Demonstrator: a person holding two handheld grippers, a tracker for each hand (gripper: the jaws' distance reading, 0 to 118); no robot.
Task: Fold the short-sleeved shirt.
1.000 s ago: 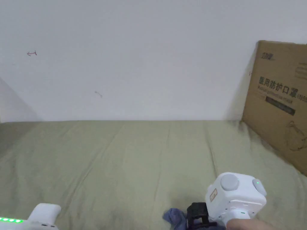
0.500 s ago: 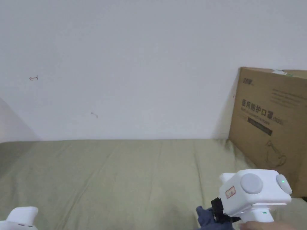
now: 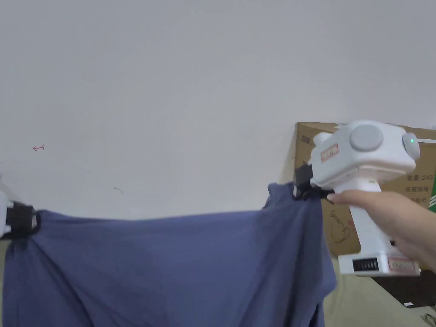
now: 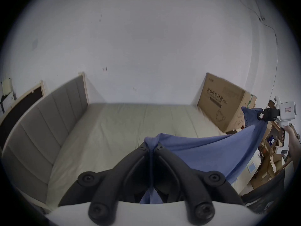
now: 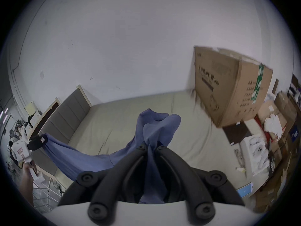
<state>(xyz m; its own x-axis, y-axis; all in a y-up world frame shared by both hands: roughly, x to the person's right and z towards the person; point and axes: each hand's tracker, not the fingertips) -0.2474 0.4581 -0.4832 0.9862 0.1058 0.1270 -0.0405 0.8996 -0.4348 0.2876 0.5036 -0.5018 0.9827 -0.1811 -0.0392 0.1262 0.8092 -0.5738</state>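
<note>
A blue short-sleeved shirt (image 3: 170, 264) hangs stretched in the air between my two grippers, above the bed. My left gripper (image 3: 25, 219) is shut on its left top corner at the head view's left edge; in the left gripper view the black jaws (image 4: 151, 146) pinch a bunch of blue cloth (image 4: 203, 149). My right gripper (image 3: 300, 187), held by a hand (image 3: 391, 221), is shut on the right top corner. In the right gripper view blue cloth (image 5: 156, 128) bulges out past the shut gripper (image 5: 150, 145). The shirt's lower part hangs out of frame.
An olive-green sheet covers the bed (image 4: 130, 125), with a grey padded headboard (image 4: 48, 115) on its left. A large cardboard box (image 3: 383, 204) stands on the bed's far right against the white wall. Stacked boxes and clutter (image 5: 268, 131) fill the floor right of the bed.
Both grippers have risen from low over the bed and spread apart, lifting the shirt into a wide hanging sheet. The head camera has tilted upward.
</note>
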